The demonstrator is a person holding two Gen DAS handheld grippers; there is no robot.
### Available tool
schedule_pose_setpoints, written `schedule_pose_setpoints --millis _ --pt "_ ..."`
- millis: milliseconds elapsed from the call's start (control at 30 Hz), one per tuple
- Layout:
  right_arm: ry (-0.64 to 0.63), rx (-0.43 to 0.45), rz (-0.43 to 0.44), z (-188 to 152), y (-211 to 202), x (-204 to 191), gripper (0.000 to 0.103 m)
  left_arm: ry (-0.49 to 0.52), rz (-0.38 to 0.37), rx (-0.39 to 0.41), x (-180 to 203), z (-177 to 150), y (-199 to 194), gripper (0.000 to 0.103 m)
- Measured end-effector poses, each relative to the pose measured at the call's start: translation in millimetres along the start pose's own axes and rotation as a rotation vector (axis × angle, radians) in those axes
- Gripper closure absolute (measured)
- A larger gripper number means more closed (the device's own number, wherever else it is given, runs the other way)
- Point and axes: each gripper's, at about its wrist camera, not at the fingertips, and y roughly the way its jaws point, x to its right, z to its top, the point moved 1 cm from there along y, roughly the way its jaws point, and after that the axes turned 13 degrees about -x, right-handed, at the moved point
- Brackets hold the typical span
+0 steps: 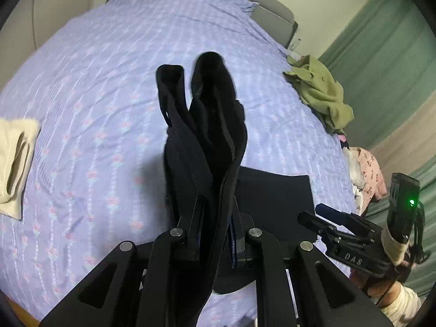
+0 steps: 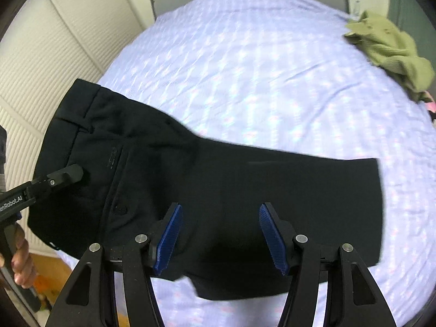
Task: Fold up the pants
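Note:
Black pants (image 2: 207, 190) lie folded across the near part of the bed, waistband to the left. My left gripper (image 1: 216, 212) is shut on the waistband end of the pants (image 1: 207, 125), which bunches up between its fingers. It also shows in the right wrist view (image 2: 68, 175) at the pants' left side. My right gripper (image 2: 220, 234) is open, its blue pads apart just above the middle of the pants, holding nothing. It shows in the left wrist view (image 1: 324, 215) at the right.
The bed (image 2: 259, 68) has a lilac patterned sheet. An olive green garment (image 2: 392, 51) lies crumpled at the far right. A folded cream cloth (image 1: 13, 160) sits at the left edge. Pink clothes (image 1: 368, 171) hang off the right side. A white wardrobe stands left.

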Motion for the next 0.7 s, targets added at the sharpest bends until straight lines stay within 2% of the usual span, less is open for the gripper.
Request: schedule_pose_setpoints --millis 133,167,267,367,567,633,700 --pt "-0.007 0.045 -0.021 -18.8 -28.5 46.8 0.043 0.006 0.023 0.001 70.5 4.8 18.9 0.088" --pt "-0.003 0.050 -0.026 -22.4 -25.3 45.9 0.043 0.002 0.023 0.000 87.5 6.3 24.0 0.088" --pt "0.020 0.046 -0.034 -31.1 -34.8 87.7 0.043 -0.010 0.030 -0.019 132.0 8.9 46.0 0.088" --pt "0.058 0.037 -0.043 -37.9 -37.4 132.1 0.043 0.022 0.053 -0.052 177.5 10.0 76.8 0.088" --pt "0.138 -0.002 -0.064 -52.8 -32.9 219.0 0.043 0.062 0.052 -0.175 250.4 10.2 160.2 0.088" --pt "0.165 -0.016 -0.067 -57.2 -28.6 239.5 0.043 0.068 0.088 -0.210 266.2 8.5 192.4 0.086" --pt "0.187 -0.031 -0.075 -59.9 -24.9 257.1 0.042 0.070 0.154 -0.250 277.3 8.0 222.3 0.083"
